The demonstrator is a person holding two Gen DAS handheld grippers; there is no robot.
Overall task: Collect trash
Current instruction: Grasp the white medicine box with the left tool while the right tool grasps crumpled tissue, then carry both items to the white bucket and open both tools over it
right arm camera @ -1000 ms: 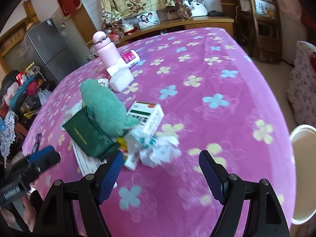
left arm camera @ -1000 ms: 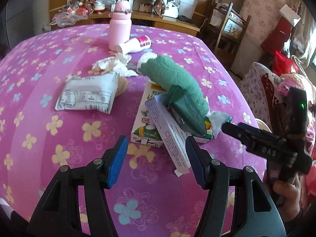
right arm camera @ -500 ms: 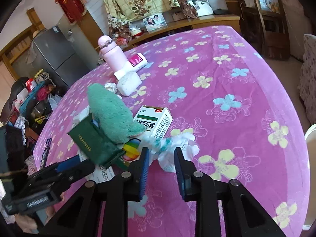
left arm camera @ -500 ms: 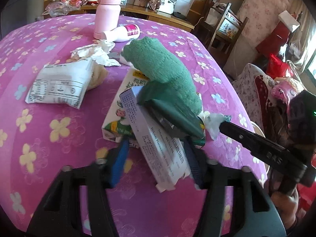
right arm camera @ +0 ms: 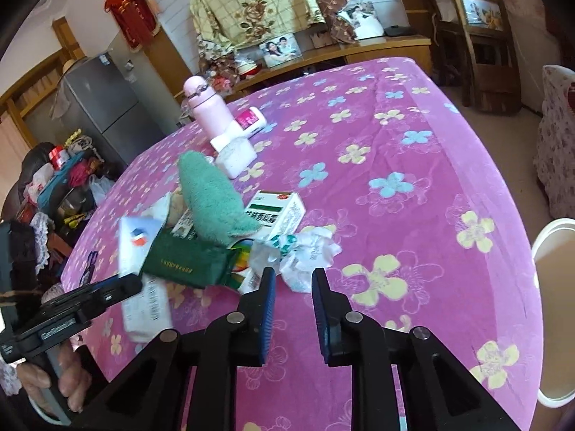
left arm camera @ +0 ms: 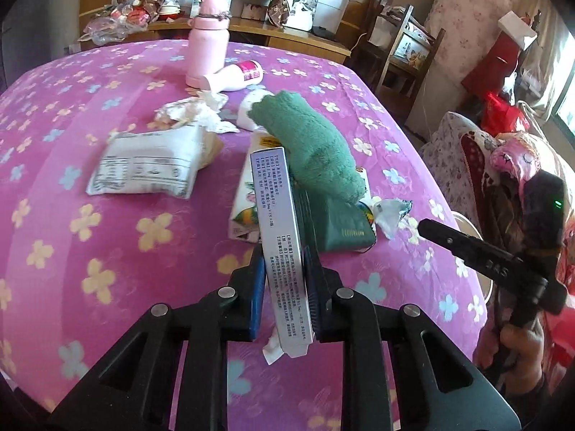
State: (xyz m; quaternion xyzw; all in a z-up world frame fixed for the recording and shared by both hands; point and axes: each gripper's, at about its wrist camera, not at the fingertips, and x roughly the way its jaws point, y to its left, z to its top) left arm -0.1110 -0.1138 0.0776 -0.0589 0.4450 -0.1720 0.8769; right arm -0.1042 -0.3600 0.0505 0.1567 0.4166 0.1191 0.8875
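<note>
My left gripper [left arm camera: 284,262] is shut on a long white medicine box [left arm camera: 278,222], tilted up off the pink flowered table [left arm camera: 107,237]; the box also shows in the right wrist view [right arm camera: 138,248]. My right gripper [right arm camera: 293,282] is nearly shut around the near edge of a crumpled white paper wad [right arm camera: 309,251], which still lies on the cloth. The wad shows in the left wrist view [left arm camera: 390,212]. A green towel [left arm camera: 309,143], a dark green booklet [right arm camera: 187,264], a white-green carton [right arm camera: 276,213], a white packet [left arm camera: 147,165] and crumpled tissue [left arm camera: 194,111] lie around.
A pink bottle [left arm camera: 208,43] stands at the back with a white bottle [left arm camera: 233,77] lying beside it. A white bin rim [right arm camera: 553,309] is off the table's right edge. A sideboard [left arm camera: 251,32], chairs and a fridge [right arm camera: 104,107] surround the table.
My left gripper moved in, closed on the long white box and tilted it up. My right gripper closed from wide open to a narrow gap at the paper wad.
</note>
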